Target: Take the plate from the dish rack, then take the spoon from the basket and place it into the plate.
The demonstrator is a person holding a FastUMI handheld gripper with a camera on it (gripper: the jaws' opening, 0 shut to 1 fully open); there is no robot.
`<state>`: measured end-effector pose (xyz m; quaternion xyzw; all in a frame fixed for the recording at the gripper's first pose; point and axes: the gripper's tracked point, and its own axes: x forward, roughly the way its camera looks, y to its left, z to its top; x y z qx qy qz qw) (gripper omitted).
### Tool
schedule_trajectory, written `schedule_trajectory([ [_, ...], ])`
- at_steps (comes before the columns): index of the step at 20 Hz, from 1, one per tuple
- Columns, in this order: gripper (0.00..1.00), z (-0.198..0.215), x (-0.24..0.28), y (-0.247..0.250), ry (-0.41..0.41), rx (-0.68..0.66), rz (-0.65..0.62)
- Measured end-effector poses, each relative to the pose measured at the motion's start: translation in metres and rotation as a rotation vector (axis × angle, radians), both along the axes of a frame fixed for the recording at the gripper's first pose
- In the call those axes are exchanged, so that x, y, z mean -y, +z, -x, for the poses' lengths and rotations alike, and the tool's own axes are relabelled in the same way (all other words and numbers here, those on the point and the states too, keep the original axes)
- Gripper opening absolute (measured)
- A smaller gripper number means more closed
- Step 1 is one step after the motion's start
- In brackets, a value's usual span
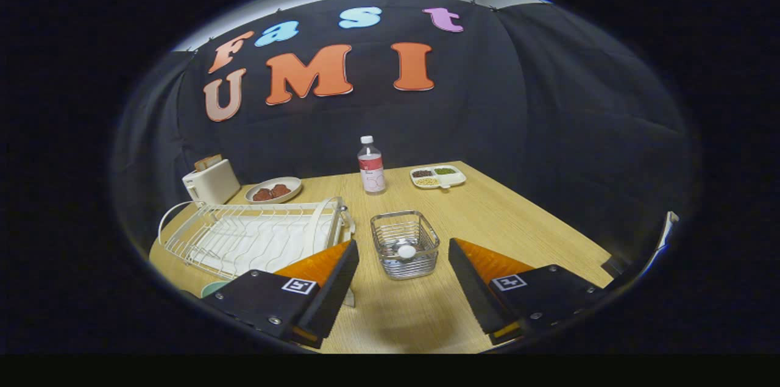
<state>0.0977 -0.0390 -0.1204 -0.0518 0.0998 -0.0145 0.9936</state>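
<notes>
White spoon [406, 250] inside wire basket [405, 244]

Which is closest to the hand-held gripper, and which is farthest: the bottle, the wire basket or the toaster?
From the open hand-held gripper:
1. Wire basket, just ahead, between the fingers.
2. Bottle, straight beyond the basket.
3. Toaster, far corner, past the dish rack.

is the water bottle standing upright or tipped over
Upright: the bottle stands on its base on the table, cap up, beyond the open claw.
</notes>
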Motion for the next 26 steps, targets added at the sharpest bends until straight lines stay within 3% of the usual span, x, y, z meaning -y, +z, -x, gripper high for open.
schedule_trajectory([
  [4,0.82,-0.018,0.0,-0.01,0.019,0.005,0.014],
  [14,0.17,-0.037,-0.007,-0.018,0.077,-0.019,0.049],
  [19,0.09,-0.027,-0.009,0.001,0.081,-0.005,0.066],
  [26,0.09,0.018,-0.023,0.062,0.094,0.083,0.094],
])
